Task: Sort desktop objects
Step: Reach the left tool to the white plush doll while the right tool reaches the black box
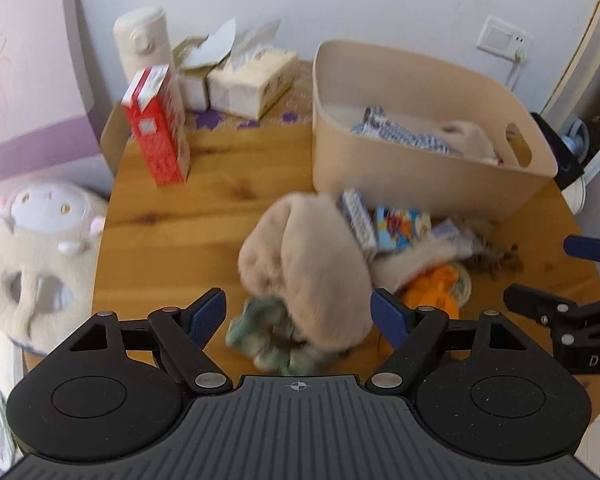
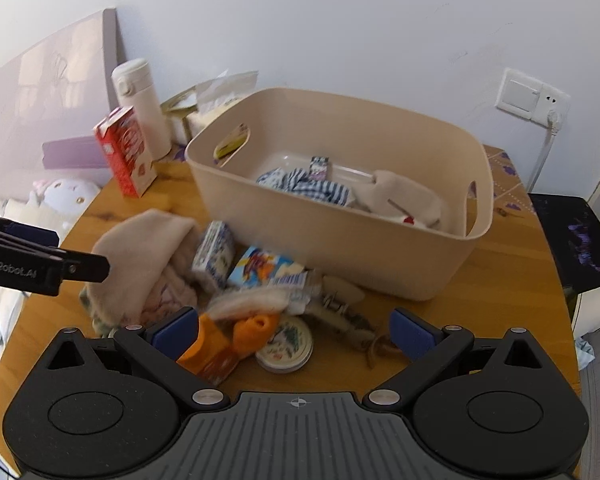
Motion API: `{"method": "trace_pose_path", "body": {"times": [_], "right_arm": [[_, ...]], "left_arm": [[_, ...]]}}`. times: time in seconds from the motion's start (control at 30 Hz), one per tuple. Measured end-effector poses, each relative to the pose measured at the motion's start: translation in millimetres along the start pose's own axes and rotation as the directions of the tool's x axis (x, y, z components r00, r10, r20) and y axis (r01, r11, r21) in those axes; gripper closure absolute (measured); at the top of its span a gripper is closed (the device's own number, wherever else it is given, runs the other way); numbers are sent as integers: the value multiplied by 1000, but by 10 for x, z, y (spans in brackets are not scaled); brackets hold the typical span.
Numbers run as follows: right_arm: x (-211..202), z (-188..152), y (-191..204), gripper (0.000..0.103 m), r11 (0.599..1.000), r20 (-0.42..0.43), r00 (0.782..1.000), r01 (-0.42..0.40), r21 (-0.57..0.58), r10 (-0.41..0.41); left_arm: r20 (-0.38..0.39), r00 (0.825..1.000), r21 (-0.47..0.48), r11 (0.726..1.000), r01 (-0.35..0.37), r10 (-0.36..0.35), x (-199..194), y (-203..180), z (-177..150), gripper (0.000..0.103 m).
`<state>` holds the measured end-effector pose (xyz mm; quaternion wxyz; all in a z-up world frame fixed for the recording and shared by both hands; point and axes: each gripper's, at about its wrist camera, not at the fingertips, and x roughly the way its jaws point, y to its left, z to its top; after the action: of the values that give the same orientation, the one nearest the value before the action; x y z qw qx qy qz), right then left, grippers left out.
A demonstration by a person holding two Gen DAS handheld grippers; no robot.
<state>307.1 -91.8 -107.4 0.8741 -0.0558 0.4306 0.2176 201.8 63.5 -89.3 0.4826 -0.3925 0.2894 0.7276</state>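
A heap of small things lies on the round wooden surface (image 2: 500, 280) just in front of a beige bin (image 2: 380, 264): a beige plush piece (image 1: 312, 264) over a crumpled green cloth (image 1: 268, 344), a blue-and-white small box (image 2: 216, 252), a bright cartoon-printed packet (image 2: 260, 268), an orange bottle (image 2: 216, 348), a round printed tin (image 2: 286, 346) and a tangle of brown cord (image 2: 356, 328). The left tool (image 1: 300, 316) hangs over the plush piece and green cloth, blue pads spread wide, touching nothing visibly. The right tool (image 2: 296, 332) hovers open above the bottle and tin; whether its left pad touches the bottle cannot be told. Inside the bin rest a blue-striped cloth (image 2: 308, 188), a beige fabric item (image 2: 404, 196) and a small printed box (image 2: 320, 166). Behind the heap stand a red carton (image 1: 160, 128), a white flask (image 1: 142, 44) and a tissue box (image 1: 252, 80); a plush toy (image 1: 40, 248) sits off the surface's left edge. Motion blur smears the pile, so labels are unreadable, and the bin wall blocks whatever lies behind it.
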Motion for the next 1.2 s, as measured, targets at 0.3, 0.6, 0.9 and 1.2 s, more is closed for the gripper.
{"method": "trace_pose_path", "body": {"times": [0.3,0.6,0.9,1.2], "right_arm": [[104,-258,139,0,1000,-79,997,-20,-19,19],[290,-444,310,0,999,-160,986,-49,-20,46],[594,-555,449,0,994,-251,964,-76,75,93],[768,-603,356,0,990,-288,956,-12,139,52]], "left_arm": [[-134,991,-105,994,-16,2,53,155,-440,22],[-205,979,-210,977,-22,-22,170,214,-756,22],[-250,966,-337,941,-21,-68,342,258,-809,17],[-314,948,-374,924,-81,-44,518,282,-822,17]]}}
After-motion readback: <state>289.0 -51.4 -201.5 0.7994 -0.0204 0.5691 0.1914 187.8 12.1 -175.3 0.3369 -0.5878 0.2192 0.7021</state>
